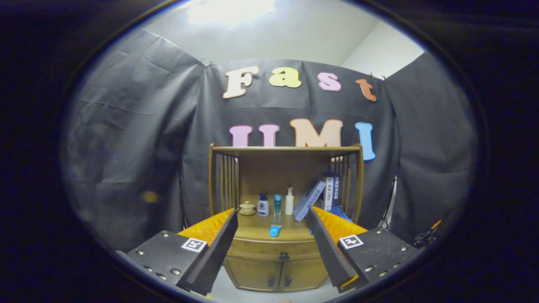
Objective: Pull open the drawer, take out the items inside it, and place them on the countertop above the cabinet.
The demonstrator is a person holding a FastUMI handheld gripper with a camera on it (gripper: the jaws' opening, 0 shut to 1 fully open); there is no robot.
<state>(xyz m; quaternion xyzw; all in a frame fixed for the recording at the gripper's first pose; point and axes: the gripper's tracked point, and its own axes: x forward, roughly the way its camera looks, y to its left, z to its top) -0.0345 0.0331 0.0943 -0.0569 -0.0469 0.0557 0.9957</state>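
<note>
- Drawer: closed, dark knob at its centre, set in the wooden cabinet just below the countertop.
- Countertop: blue tube lying near front edge; small bottles and lidded cup behind; books leaning right.
- Gripper: fingers spread wide, empty, well short of the cabinet.

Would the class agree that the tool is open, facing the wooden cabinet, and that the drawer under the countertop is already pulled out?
Not quite. In the gripper view the drawer is closed, its front flush with the cabinet and its knob untouched. The rest holds: the tool is open, its fingers spread apart, facing the cabinet from a distance.
</note>
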